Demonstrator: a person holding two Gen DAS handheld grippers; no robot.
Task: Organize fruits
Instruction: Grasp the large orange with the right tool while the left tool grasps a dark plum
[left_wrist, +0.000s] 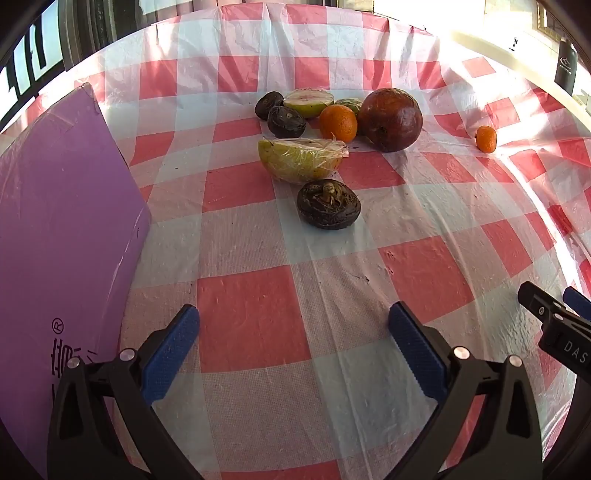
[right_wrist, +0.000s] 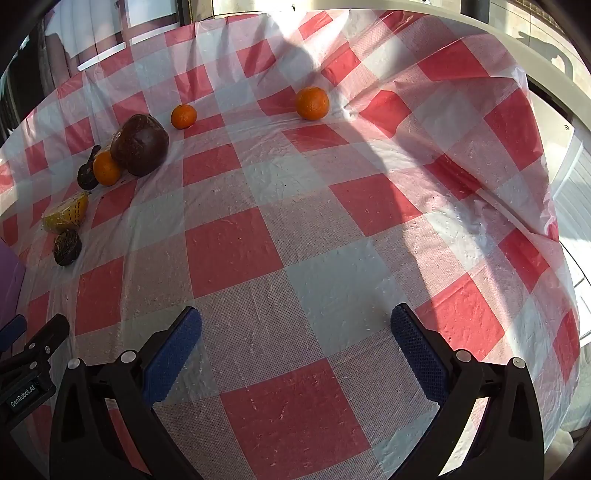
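Hovering wide open and empty, the left gripper (left_wrist: 293, 334) and right gripper (right_wrist: 295, 334) face fruit (left_wrist: 303, 164) scattered across a checked tablecloth (left_wrist: 424, 221).

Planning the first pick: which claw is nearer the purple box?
Left. The left claw hovers right beside the purple box; the right claw is farther off.

cloth (left_wrist: 258, 295) open ahead — purple board (left_wrist: 66, 221) left
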